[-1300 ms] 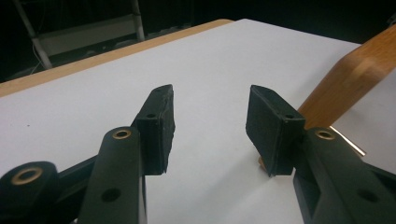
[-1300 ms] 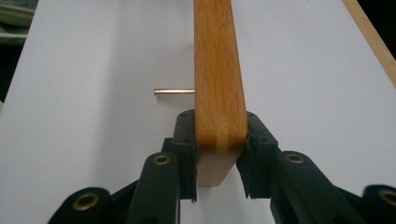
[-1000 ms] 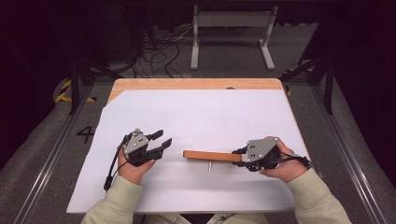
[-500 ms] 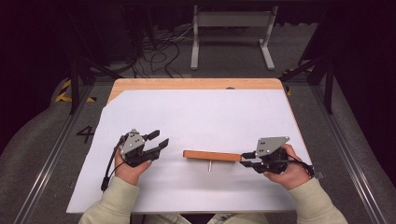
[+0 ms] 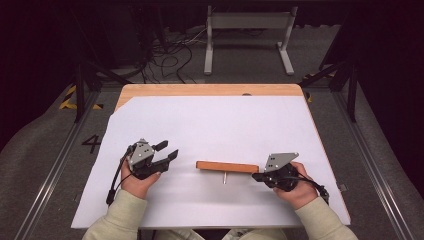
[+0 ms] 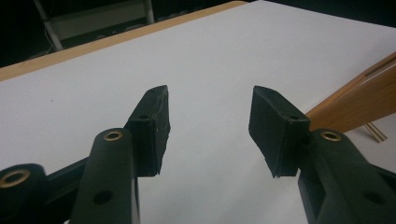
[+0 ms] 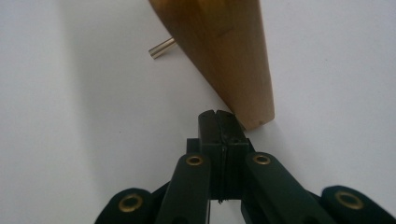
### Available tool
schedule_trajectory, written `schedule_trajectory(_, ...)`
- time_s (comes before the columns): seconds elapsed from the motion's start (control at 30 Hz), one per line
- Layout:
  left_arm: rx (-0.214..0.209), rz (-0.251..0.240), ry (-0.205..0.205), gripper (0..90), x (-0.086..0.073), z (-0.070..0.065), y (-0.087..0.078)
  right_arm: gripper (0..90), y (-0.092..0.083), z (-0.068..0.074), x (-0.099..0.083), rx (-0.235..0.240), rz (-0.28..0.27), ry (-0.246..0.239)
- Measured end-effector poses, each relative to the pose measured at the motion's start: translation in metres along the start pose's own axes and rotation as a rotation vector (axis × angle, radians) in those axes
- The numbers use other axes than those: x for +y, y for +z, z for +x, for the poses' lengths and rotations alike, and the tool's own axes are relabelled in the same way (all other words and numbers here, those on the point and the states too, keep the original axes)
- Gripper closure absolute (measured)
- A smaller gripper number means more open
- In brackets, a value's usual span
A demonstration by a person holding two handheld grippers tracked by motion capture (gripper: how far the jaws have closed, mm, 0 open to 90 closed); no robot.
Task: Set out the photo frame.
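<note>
A flat wooden bar (image 5: 227,167) lies on the white sheet (image 5: 215,125), and a short metal pin (image 5: 225,177) sticks out of its near side. My right gripper (image 5: 255,176) is low on the sheet with its tips right at the bar's right end. In the right gripper view the jaws (image 7: 218,116) have just been closing and now meet pad to pad, with nothing between them, beside the corner of the bar (image 7: 224,51) and its pin (image 7: 161,48). My left gripper (image 5: 170,149) rests open left of the bar. Its jaws (image 6: 209,122) are spread and empty, and the bar (image 6: 359,105) lies off to their right.
The white sheet covers most of a wooden table (image 5: 210,90), whose far edge stays bare. Beyond the table stand a grey metal frame (image 5: 248,20) and loose cables (image 5: 170,55) on the floor. Dark rails (image 5: 80,95) run along both sides of the table.
My right hand has sunk toward the sheet at the bar's right end, and its jaws have come together. The left hand and the bar have stayed where they were.
</note>
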State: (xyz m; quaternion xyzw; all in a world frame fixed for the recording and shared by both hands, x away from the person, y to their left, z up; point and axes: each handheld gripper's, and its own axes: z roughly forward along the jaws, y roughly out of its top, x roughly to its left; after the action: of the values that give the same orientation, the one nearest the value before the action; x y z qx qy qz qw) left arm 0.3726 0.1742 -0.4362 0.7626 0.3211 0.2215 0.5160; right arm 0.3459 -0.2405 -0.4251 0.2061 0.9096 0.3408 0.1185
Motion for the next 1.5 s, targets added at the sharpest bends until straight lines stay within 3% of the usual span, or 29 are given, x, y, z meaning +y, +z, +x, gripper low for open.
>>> schedule_trajectory(0.4, -0.017, 0.016, -0.021, 46.7, -0.001, -0.001, 0.002, 90.0, 0.006, -0.016, 0.004, -0.056, -0.019, 0.09)
schedule_trajectory(0.57, -0.02, 0.029, -0.022, 46.6, -0.002, 0.0, 0.002, 90.0, 0.011, -0.028, 0.011, -0.079, -0.022, 0.138)
schedule_trajectory(0.83, -0.019, 0.035, -0.027, 46.7, -0.005, -0.001, -0.001, 90.0, 0.021, -0.044, 0.032, -0.113, -0.024, 0.16)
schedule_trajectory(1.0, -0.016, 0.045, -0.028, 46.9, -0.006, -0.001, -0.002, 90.0, 0.031, -0.056, 0.04, -0.115, -0.024, 0.203)
schedule_trajectory(1.33, -0.022, 0.058, -0.023, 46.8, -0.007, -0.002, -0.002, 90.0, 0.049, -0.072, 0.055, -0.119, -0.007, 0.217)
schedule_trajectory(1.5, -0.024, 0.063, -0.018, 46.8, -0.008, -0.002, -0.001, 90.0, 0.061, -0.082, 0.063, -0.098, -0.032, 0.245)
